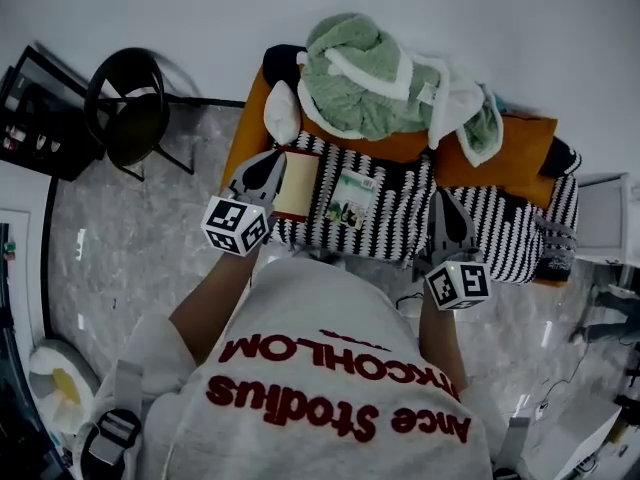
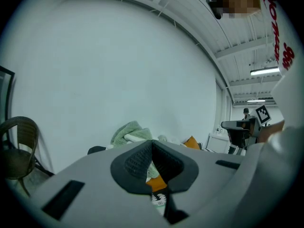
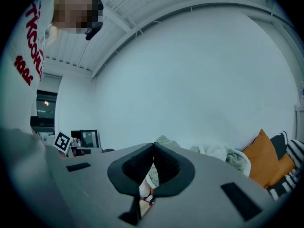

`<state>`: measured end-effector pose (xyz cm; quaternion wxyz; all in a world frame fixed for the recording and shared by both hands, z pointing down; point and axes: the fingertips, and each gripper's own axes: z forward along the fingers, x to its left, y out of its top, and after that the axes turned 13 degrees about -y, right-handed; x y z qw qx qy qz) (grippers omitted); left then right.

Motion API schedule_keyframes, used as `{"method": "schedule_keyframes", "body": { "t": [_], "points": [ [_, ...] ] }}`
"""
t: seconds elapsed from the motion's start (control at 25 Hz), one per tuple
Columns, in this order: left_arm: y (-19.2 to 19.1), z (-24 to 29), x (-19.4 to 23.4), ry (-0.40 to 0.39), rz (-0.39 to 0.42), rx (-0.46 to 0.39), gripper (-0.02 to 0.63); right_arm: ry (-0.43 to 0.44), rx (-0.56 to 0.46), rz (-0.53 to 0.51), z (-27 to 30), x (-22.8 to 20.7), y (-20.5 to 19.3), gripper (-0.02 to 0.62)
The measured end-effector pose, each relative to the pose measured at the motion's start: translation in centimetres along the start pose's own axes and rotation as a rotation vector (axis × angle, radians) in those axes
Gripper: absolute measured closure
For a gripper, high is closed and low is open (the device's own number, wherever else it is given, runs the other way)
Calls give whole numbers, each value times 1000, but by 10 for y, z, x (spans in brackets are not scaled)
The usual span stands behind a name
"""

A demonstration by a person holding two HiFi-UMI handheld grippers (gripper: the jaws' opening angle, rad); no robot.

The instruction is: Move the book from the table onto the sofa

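Two books lie on the sofa's black-and-white striped blanket (image 1: 400, 213). One has a cream cover with a red edge (image 1: 297, 184). The other is green and white (image 1: 352, 200). My left gripper (image 1: 270, 164) hovers level beside the cream book's left edge, jaws shut with nothing in them. My right gripper (image 1: 444, 202) hangs over the blanket to the right of the books, also shut and empty. In the left gripper view the closed jaw tips (image 2: 152, 144) point at the wall over the sofa. The right gripper view shows its tips (image 3: 153, 147) closed the same way.
The orange sofa (image 1: 520, 143) carries a heaped green and white throw (image 1: 365, 78) and a white cushion (image 1: 282, 113) at its back. A black round chair (image 1: 130, 118) stands on the marble floor to the left. A dark rack (image 1: 30, 108) sits at the far left.
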<state>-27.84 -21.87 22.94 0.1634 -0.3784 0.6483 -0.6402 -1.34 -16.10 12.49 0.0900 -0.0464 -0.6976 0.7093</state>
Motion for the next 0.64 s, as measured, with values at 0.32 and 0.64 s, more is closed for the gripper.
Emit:
{"method": "schedule_keyframes", "body": {
  "t": [0.32, 0.64],
  "points": [
    [2, 0, -1, -8, 5, 3, 589, -16, -4, -12, 0, -5, 5, 568],
    [0, -1, -3, -9, 9, 3, 589, -20, -4, -28, -3, -7, 3, 568]
  ]
}}
